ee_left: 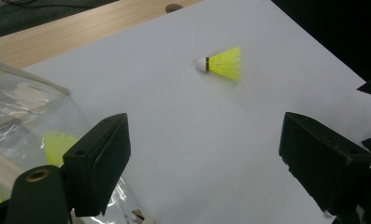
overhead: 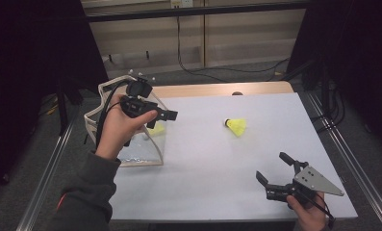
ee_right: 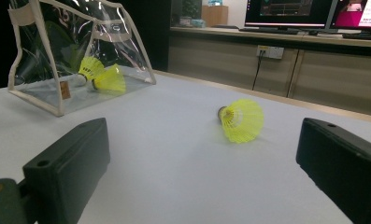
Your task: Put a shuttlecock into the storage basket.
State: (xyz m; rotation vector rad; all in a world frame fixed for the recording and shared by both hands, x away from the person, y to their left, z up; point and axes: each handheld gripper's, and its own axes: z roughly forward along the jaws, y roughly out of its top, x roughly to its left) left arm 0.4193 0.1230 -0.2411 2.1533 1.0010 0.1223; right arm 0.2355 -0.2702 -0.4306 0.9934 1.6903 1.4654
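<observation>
No text, brand, number or sign can be read anywhere. The monitors [ee_right: 309, 11] at the upper right of the right gripper view show bright windows, but their writing is too small and blurred to make out. A small brown tag [ee_right: 65, 90] on the clear bag [ee_right: 43, 56] at upper left is likewise illegible.

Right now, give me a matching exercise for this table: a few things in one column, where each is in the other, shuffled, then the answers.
Things:
1. loose shuttlecock
2. clear bag
3. left claw
4. right claw

Places:
A. low over the table's near right corner, open
B. lying on its side mid-table
C. at the table's left edge, yellow shuttlecocks inside
D. raised over the bag, open

Pairs: 1-B, 2-C, 3-D, 4-A
</observation>
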